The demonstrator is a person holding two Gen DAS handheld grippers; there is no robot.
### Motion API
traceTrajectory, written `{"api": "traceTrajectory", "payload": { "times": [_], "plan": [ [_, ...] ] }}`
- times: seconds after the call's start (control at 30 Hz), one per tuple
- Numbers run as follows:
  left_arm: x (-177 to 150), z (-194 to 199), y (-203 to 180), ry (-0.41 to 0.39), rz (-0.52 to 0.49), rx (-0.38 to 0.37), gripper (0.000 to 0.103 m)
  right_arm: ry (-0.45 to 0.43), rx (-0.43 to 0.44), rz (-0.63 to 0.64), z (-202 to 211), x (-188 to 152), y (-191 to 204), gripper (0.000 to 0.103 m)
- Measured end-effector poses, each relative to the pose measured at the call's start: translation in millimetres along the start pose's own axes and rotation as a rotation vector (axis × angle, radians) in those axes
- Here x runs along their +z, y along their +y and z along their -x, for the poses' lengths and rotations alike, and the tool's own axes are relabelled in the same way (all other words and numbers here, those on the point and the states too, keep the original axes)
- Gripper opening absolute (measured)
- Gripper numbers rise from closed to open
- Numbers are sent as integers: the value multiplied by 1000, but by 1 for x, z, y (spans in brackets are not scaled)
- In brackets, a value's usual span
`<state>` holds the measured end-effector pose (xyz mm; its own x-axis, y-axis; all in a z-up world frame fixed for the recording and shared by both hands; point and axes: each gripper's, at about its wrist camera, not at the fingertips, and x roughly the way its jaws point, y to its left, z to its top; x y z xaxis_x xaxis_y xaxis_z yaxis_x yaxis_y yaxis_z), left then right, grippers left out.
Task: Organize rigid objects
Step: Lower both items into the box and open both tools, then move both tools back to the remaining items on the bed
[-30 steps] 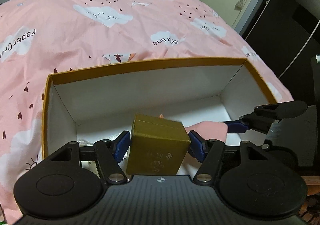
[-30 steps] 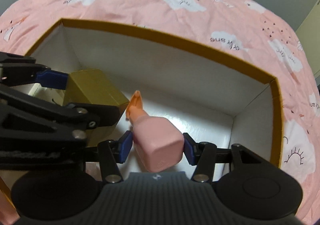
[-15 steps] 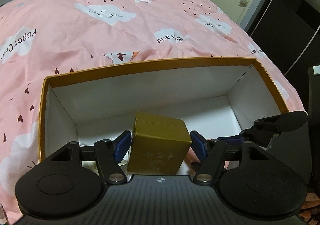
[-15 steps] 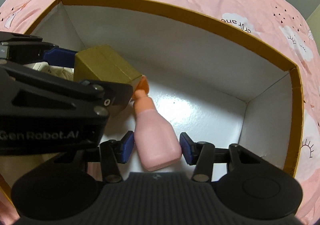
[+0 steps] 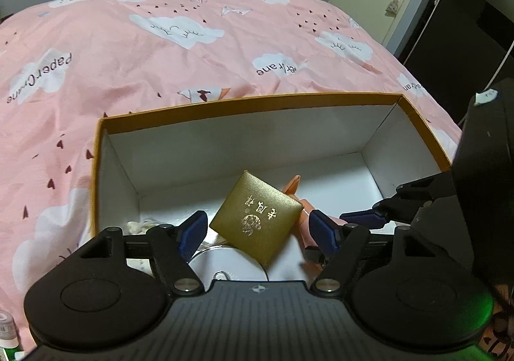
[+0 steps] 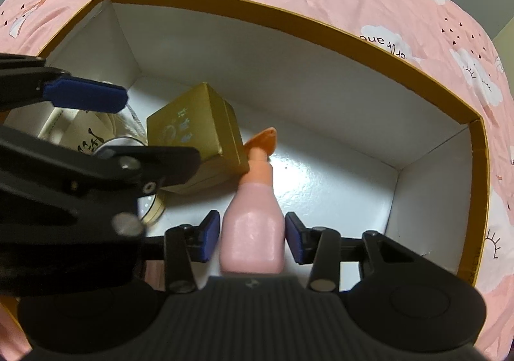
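Left hand-held gripper [image 5: 257,231] is opening, pads clear of the gold case [image 5: 257,216] tilted between them; right hand-held gripper [image 6: 252,235] is closing, pads not yet touching the pink bottle [image 6: 253,229]. Both lie inside the orange-rimmed box [image 6: 321,28] on the bed [image 5: 160,56], case at centre frame, beside a round tin [image 5: 231,264] at lower centre.

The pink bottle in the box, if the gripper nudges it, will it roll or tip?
The pink bottle lies on its side on the box's glossy floor, so it probably slides easily. Its rounded shoulders suggest rolling, though the gold box beside its neck may block it.
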<state>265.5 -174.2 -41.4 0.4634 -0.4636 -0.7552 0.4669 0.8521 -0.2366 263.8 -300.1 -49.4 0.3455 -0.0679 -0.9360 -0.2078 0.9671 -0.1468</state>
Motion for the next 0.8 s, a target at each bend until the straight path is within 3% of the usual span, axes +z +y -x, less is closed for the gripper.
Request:
{"api": "traceTrajectory", "payload": {
  "times": [0.13,0.27,0.53,0.8],
  "plan": [
    [-3,7,4,-16,19,-9,84,7,29,-49,-1,2,-2,42],
    [-3,20,1,-46,12,3,84,-9,-1,-40,4,3,2,42],
    [-9,53,-9,-159,-5,11,83,-119,-81,24,39,-6,16,61],
    [-25,89,-23,-309,-91,88,83,-236,-117,58,73,-19,27,71]
  ]
}}
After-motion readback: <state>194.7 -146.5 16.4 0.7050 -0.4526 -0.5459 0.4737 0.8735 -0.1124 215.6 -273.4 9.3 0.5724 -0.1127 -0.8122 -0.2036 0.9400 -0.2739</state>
